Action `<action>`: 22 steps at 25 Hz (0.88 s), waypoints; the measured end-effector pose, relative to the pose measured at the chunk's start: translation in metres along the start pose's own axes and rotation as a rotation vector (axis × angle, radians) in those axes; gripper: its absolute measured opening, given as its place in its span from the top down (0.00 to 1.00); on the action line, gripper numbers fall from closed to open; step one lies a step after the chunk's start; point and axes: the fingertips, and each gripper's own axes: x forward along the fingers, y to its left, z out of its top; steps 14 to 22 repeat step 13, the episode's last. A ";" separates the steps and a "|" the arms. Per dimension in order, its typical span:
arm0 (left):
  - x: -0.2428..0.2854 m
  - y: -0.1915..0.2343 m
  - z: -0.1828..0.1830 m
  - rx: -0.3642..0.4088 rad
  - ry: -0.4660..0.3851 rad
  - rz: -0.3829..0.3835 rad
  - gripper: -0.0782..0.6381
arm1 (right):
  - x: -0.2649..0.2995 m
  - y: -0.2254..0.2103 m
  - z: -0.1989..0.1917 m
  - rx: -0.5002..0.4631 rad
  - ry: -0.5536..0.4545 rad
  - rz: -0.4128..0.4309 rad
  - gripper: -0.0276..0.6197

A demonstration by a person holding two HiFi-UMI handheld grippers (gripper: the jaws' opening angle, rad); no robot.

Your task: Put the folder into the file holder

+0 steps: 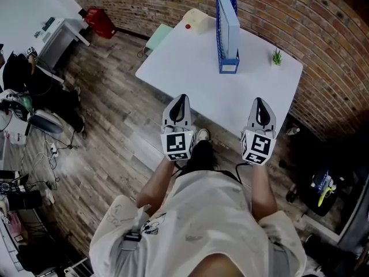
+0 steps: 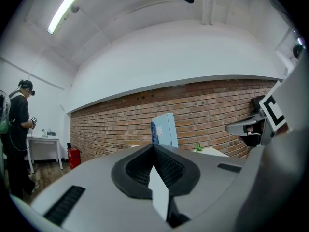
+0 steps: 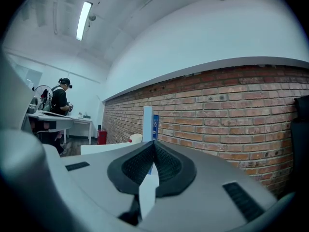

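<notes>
A blue file holder [image 1: 229, 64] stands upright at the far side of the white table [image 1: 196, 79], with a pale blue folder [image 1: 230, 22] standing inside it. The left gripper view has the holder with the folder [image 2: 164, 129] straight ahead, and the right gripper view has it [image 3: 148, 122] slightly left of centre. My left gripper [image 1: 180, 100] and right gripper [image 1: 260, 103] hover side by side over the table's near edge, well short of the holder. Both are shut with nothing between the jaws, whose tips meet in the left gripper view [image 2: 154, 148] and the right gripper view [image 3: 154, 144].
A small green plant [image 1: 277, 56] sits right of the holder, and a cream object [image 1: 198, 19] with a red dot lies at the table's far left corner. Brick wall runs behind the table. A person [image 2: 19, 124] stands by a desk far left.
</notes>
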 end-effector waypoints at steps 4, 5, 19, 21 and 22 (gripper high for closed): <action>0.000 0.005 -0.004 0.003 0.010 0.016 0.87 | 0.003 0.000 -0.001 0.005 0.000 0.002 0.93; 0.000 0.005 -0.004 0.002 0.010 0.019 0.87 | 0.003 0.000 -0.002 0.005 0.002 0.003 0.93; 0.001 0.012 -0.003 0.017 0.015 0.034 0.87 | 0.007 0.002 -0.005 0.015 0.007 -0.005 0.93; 0.001 0.012 -0.003 0.017 0.015 0.034 0.87 | 0.007 0.002 -0.005 0.015 0.007 -0.005 0.93; 0.001 0.012 -0.003 0.017 0.015 0.034 0.87 | 0.007 0.002 -0.005 0.015 0.007 -0.005 0.93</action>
